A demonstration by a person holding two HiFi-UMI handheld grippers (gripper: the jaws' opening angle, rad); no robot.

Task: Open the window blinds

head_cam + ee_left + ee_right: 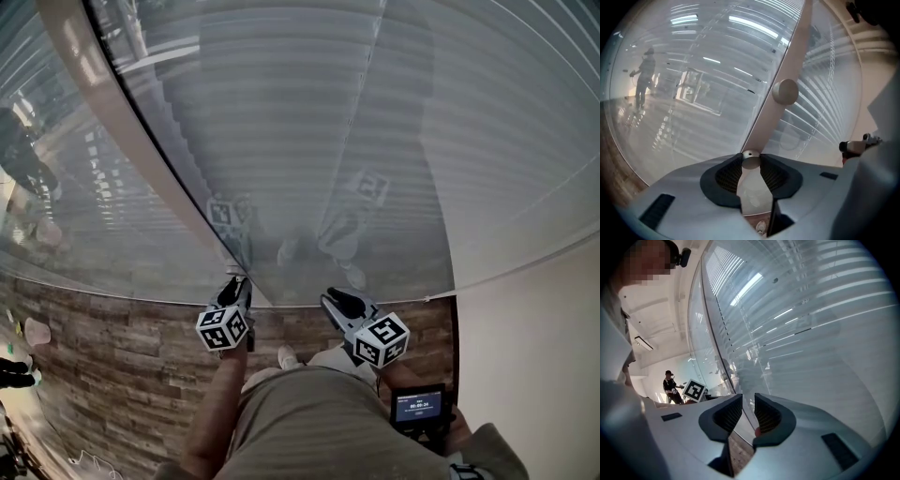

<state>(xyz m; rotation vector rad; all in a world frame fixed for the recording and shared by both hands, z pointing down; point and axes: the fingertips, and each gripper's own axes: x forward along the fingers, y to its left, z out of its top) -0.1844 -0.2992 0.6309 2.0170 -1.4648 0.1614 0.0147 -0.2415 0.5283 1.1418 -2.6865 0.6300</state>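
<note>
Left tongs (751, 162) are seen clamped on a silver knob (751, 158) only in the left gripper view; right tongs (748, 414) are held apart; the blinds (309, 112) are shown closed.

A floor (122, 375) of brown-grey wood-look planks runs up to the foot of a glass wall (281, 141). 1 pale shoe (287, 356) stands close to that edge. Farther along the same edge lies a pale, round object (36, 330), too small to identify, with a dark shape (14, 373) just behind it.
</note>
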